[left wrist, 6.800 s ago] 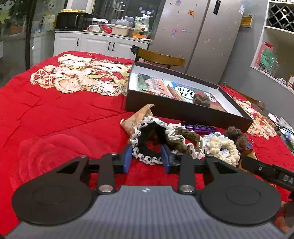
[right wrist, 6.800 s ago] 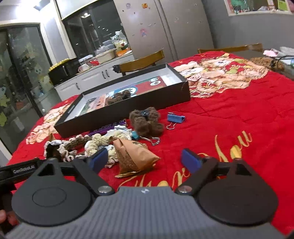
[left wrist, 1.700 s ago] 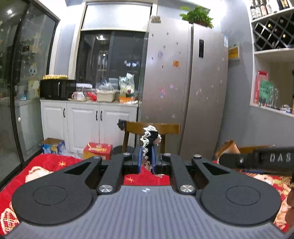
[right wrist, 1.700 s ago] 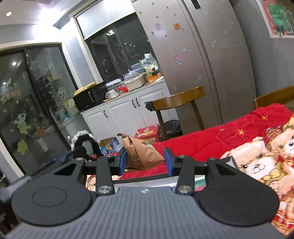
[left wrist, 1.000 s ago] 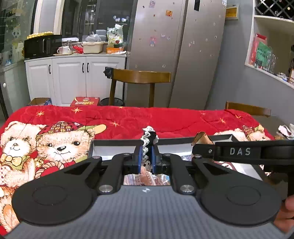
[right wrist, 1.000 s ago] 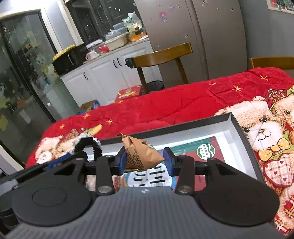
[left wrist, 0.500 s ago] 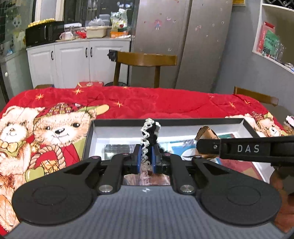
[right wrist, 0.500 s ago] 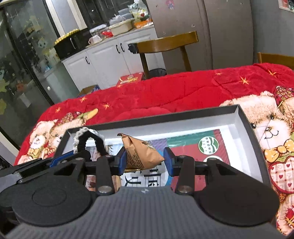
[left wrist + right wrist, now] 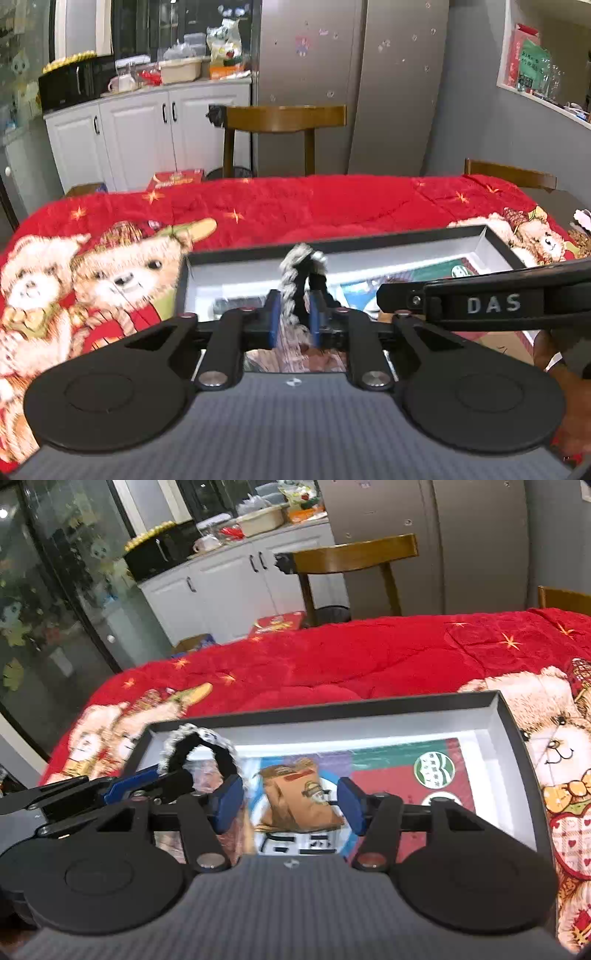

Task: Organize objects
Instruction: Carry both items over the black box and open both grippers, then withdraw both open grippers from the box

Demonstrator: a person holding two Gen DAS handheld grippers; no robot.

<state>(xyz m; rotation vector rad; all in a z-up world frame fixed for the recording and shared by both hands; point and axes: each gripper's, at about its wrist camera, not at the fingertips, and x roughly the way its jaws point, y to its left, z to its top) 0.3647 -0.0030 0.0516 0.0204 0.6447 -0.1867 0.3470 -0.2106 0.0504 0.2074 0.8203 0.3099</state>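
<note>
The right gripper (image 9: 291, 805) hung over the black box (image 9: 509, 716), its jaws spread wide, with the brown paper packet (image 9: 299, 801) between them, touching neither pad. It looked to be lying on the printed sheet (image 9: 406, 760) that lined the box floor, though whether it had fully settled could not be told.

To the left, the left gripper (image 9: 293, 314) held the lace-trimmed black scrunchie (image 9: 301, 273) between narrow jaws. The loop stood up above the fingertips, over the near-left part of the box. The frames are blurred there, so how firmly it was pinched was unclear.

The box sat on a red bear-print quilt (image 9: 295, 206) covering the worktop.

The step in hand seemed to be setting both items into the box. To do it well, the right gripper would lift straight up and back so its pads did not drag the packet. The left would lower the scrunchie close to the box floor, in the free left area beside the packet, before opening. Let go from high up, the springy loop might bounce or roll over the low wall. The two tools were close together, so moving one at a time would avoid a knock.
</note>
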